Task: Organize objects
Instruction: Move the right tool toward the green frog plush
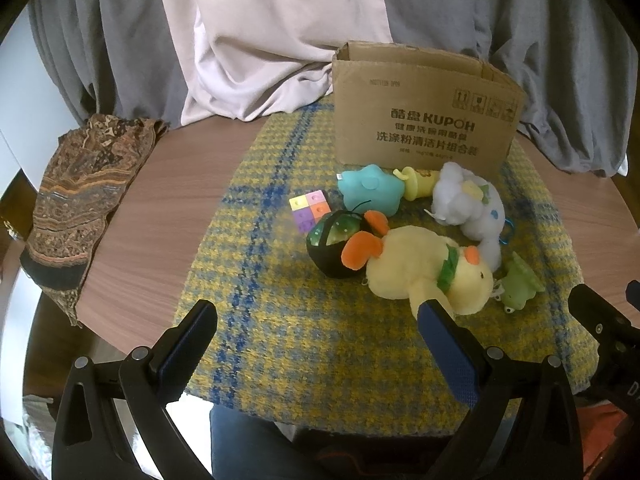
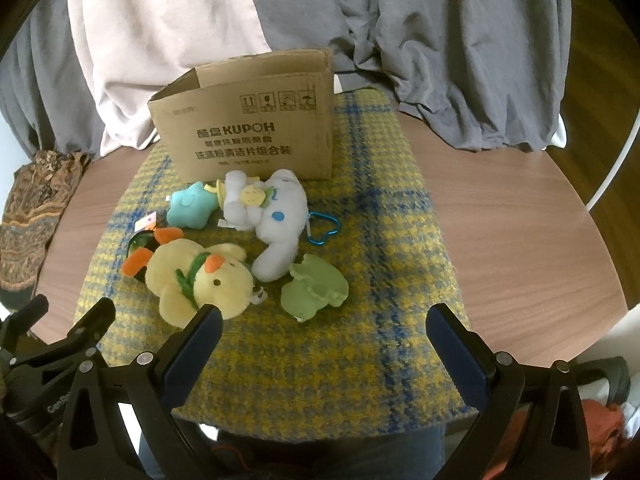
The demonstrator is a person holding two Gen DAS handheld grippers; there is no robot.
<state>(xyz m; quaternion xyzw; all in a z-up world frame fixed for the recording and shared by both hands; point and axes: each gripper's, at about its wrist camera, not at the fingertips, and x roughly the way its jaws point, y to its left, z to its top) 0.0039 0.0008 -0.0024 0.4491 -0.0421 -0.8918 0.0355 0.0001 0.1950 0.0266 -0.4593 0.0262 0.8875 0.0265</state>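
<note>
Nearest: left gripper (image 1: pixel 318 318) and right gripper (image 2: pixel 324 322), both spread wide, nothing between the blue pads, both hovering above the near edge of a yellow-and-blue plaid woven cloth (image 2: pixel 360 360) covering most of a round wood-grain counter (image 2: pixel 520 240).

Just beyond, all lying on the cloth, none boxed yet: yellow plush duck w/ orange feet and green collar (image 2: pixel 200 276); pale green plush frog (image 2: pixel 314 286) just beside it; black mesh ball w/ green inside (image 1: pixel 332 244), touching the duck's feet; small multicolour block cube (image 1: pixel 310 208); white plush dog w/ long ears (image 2: pixel 268 216) and a blue heart-shaped clip (image 2: pixel 322 226) beside it; teal plush star (image 2: pixel 188 210); small yellow toy (image 1: pixel 418 182), wedged btwn star and dog.

Behind the toys: open brown cardboard box w/ printed lettering (image 2: pixel 260 120), upright at the cloth's far end, touching or nearly touching the rear toys.

Progress, as a judgement: at the start, every toy left to place, box presumably the destination.

Hard to read: box interior hidden, so contents unknown. Yellow toy mostly covered, type unclear. Mesh ball nearly hidden in right view. Patterned brown fabric (image 1: pixel 80 200) at far left, draped over the counter edge. Grey and pale curtains (image 2: pixel 440 40) at back.
</note>
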